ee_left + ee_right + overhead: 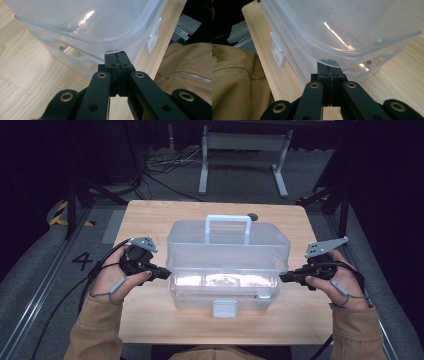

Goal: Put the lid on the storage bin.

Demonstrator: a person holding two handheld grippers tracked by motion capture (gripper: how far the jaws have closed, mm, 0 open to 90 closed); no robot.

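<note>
The clear plastic box (227, 265) stands mid-table (150, 215) with its front latch (224, 308) towards me and its lid (227, 242) lifted off the base at the front. My left gripper (162, 273) and right gripper (286, 277) are both closed tight on nothing, tips tucked under the lid's rim at either end. I judge the step in hand to be raising the lid; the next move calls for both hands lifting evenly so the lid swings back without dragging the base.
</note>
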